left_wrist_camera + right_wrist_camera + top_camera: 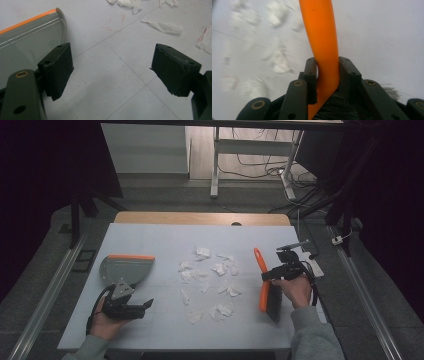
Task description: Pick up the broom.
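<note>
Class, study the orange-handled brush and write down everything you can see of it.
The brush has a long, smooth orange handle, plastic by its look, that curves slightly and tapers toward its rounded far end. Dark bristles hang from the near end, a few splaying out sideways. The right hand-held gripper is shut on the handle just above the bristles, one black pad on each side. In the high view it runs lengthwise at the table's right side, just right of the scattered white paper scraps. Whether the bristles touch the table cannot be told.

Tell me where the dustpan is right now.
In the high view the dustpan lies on the table's left side, just beyond the open left gripper and left of the scattered paper scraps.
</note>
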